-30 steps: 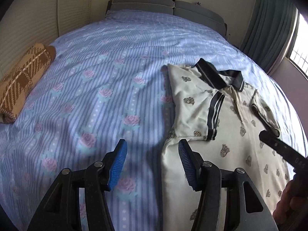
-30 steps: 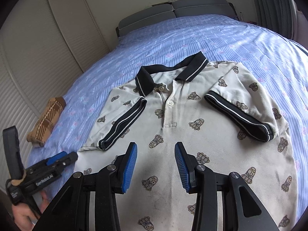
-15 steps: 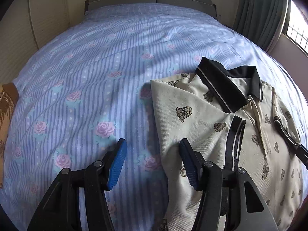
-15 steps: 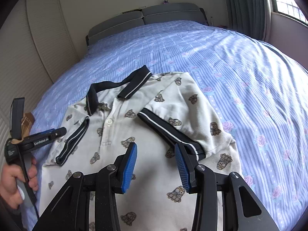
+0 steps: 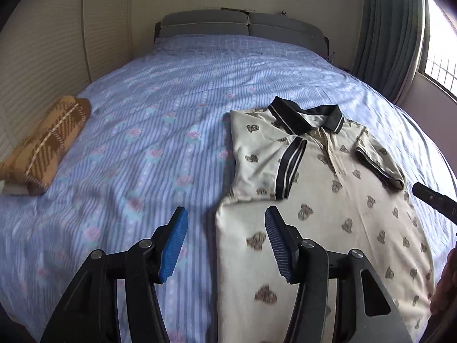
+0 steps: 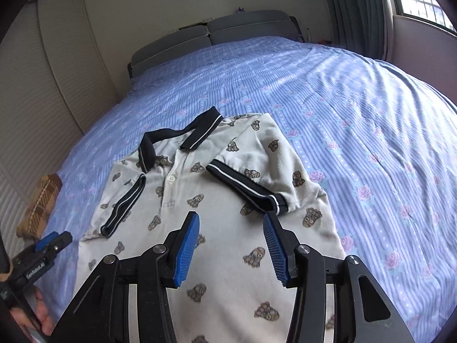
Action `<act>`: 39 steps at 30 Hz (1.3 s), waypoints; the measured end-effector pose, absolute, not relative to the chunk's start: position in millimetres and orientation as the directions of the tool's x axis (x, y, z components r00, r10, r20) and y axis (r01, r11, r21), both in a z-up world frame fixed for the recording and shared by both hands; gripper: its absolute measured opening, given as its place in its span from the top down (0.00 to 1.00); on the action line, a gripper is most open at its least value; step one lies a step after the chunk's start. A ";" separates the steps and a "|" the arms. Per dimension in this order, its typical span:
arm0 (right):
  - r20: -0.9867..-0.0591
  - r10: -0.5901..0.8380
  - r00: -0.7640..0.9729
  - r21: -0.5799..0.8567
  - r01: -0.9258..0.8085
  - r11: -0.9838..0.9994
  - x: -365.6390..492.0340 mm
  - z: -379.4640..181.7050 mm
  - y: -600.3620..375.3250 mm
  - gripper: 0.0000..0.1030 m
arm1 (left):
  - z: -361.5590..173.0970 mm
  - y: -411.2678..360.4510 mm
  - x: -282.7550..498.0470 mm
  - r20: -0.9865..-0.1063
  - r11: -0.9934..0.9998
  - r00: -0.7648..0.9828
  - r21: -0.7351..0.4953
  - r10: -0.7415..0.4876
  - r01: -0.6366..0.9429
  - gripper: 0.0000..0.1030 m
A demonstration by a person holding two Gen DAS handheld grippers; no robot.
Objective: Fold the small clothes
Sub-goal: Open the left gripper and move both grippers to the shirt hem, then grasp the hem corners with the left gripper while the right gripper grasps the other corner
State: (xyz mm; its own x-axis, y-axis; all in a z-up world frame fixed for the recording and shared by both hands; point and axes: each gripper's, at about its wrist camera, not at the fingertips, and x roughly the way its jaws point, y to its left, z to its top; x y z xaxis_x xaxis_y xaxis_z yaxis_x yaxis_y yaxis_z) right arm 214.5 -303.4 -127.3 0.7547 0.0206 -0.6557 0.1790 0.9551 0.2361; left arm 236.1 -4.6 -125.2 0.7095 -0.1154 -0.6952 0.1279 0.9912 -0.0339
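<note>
Tools first: my left tool (image 5: 225,243) hangs with its blue pads apart and nothing between them, straddling the left edge of the shirt (image 5: 322,200) low in the left wrist view; one pad is over the bedsheet (image 5: 160,131), the other over cloth. My right tool (image 6: 231,245) is over the shirt's lower front in the right wrist view, its jaws opening, with only the shirt lying beneath and nothing pinched.

The shirt (image 6: 211,228) lies flat on the bed, face up, collar (image 6: 177,140) toward the headboard (image 6: 217,34) in the upper middle of the frame, hem toward me at the bottom. So its long axis runs away from both tools, bottom to top of each picture. Both sleeves are already folded in over the chest: the left sleeve (image 5: 288,168) sits just above my left tool, the right sleeve (image 6: 251,183) just above and right of my right tool, its dark cuff nearly at the right pad's tip.

I judge the next move to be taking the hem and bringing it up toward the collar. Each tool is near its own side of the body panel, so neither has the advantage; both would need to drop back toward the bottom of the frame.

Farther out, a folded brown plaid piece (image 5: 42,148) rests at the left edge, well apart from the shirt. Nothing lies across the shirt's length. A hand (image 6: 42,317) holding the other tool shows in the lower left corner of the right wrist view.
</note>
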 end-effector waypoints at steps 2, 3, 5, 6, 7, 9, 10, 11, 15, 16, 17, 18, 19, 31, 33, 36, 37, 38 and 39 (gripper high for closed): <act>-0.652 0.022 0.758 0.222 0.163 0.961 188.8 -124.8 -301.7 0.54 | -124.7 0.4 204.3 -0.681 0.995 0.727 -0.023 -0.089 0.101 0.45; -0.652 0.018 0.758 0.210 0.158 0.965 176.3 -124.5 -301.8 0.54 | -125.0 2.8 188.9 -0.676 0.996 0.733 -0.022 -0.080 0.088 0.44; -0.653 0.007 0.758 0.187 0.151 0.971 148.9 -124.9 -300.8 0.54 | -127.0 6.4 163.8 -0.674 0.997 0.736 -0.029 -0.067 0.064 0.42; -0.654 0.000 0.757 0.177 0.153 0.972 137.2 -124.6 -301.1 0.54 | -128.9 8.3 152.5 -0.674 0.998 0.736 -0.034 -0.064 0.056 0.42; -0.656 -0.007 0.754 0.172 0.158 0.972 125.7 -124.0 -301.8 0.54 | -131.9 9.9 143.1 -0.677 0.998 0.733 -0.039 -0.063 0.050 0.41; -0.666 -0.015 0.746 0.173 0.174 0.969 107.1 -121.7 -304.3 0.54 | -137.4 12.7 123.0 -0.683 0.999 0.728 -0.037 -0.054 0.039 0.41; -0.672 -0.025 0.740 0.170 0.188 0.967 98.4 -121.1 -305.6 0.54 | -140.3 13.9 115.8 -0.688 0.999 0.724 -0.035 -0.050 0.036 0.41; -0.678 -0.035 0.734 0.166 0.199 0.966 89.7 -121.1 -306.4 0.54 | -143.2 15.2 110.0 -0.695 0.999 0.717 -0.036 -0.048 0.032 0.41; -0.699 -0.091 0.710 0.113 0.234 0.966 60.5 -125.2 -311.8 0.54 | -151.6 21.8 85.6 -0.728 0.998 0.683 -0.054 -0.051 0.018 0.42; -0.704 -0.094 0.703 0.110 0.240 0.965 53.1 -127.1 -314.0 0.54 | -152.1 22.0 79.0 -0.730 0.998 0.681 -0.058 -0.055 0.019 0.42; -0.711 -0.097 0.696 0.111 0.247 0.963 46.0 -128.9 -317.2 0.54 | -152.0 21.8 73.4 -0.730 0.998 0.681 -0.065 -0.061 0.020 0.42; -0.717 -0.104 0.689 0.108 0.257 0.960 39.2 -130.8 -319.2 0.54 | -151.7 21.2 68.4 -0.730 0.997 0.680 -0.072 -0.069 0.023 0.42; -0.722 -0.108 0.683 0.105 0.263 0.959 33.1 -133.2 -320.2 0.54 | -151.4 19.9 64.3 -0.730 0.997 0.679 -0.073 -0.074 0.030 0.42; -0.760 -0.107 0.641 0.116 0.296 0.948 13.9 -150.3 -327.6 0.54 | -164.2 13.0 51.9 -0.752 0.997 0.656 -0.051 -0.071 0.050 0.47; -0.762 -0.113 0.638 0.112 0.302 0.947 13.7 -151.3 -328.4 0.54 | -168.5 12.5 52.1 -0.766 0.998 0.640 -0.051 -0.067 0.044 0.51; -0.769 -0.119 0.629 0.111 0.314 0.943 14.3 -154.1 -330.7 0.54 | -172.0 14.8 52.2 -0.779 0.998 0.624 -0.052 -0.058 0.027 0.51; -0.772 -0.119 0.624 0.113 0.318 0.941 14.5 -155.4 -331.4 0.54 | -172.6 15.2 52.1 -0.782 0.998 0.621 -0.052 -0.055 0.023 0.51; -0.777 -0.117 0.619 0.113 0.320 0.941 15.3 -156.8 -332.4 0.54 | -173.5 15.4 52.2 -0.785 0.998 0.617 -0.051 -0.053 0.021 0.51; -0.783 -0.114 0.611 0.114 0.321 0.940 16.2 -158.9 -332.4 0.54 | -175.1 15.2 52.5 -0.791 0.999 0.610 -0.051 -0.052 0.020 0.51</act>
State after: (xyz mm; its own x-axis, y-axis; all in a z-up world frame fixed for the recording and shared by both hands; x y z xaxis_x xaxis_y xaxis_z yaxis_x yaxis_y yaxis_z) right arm 16.2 -332.4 -158.9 0.6114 -0.1138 -0.7831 0.3206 0.9404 0.1136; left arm 52.5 15.2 -175.1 0.6097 -0.0525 -0.7909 0.0198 0.9985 -0.0509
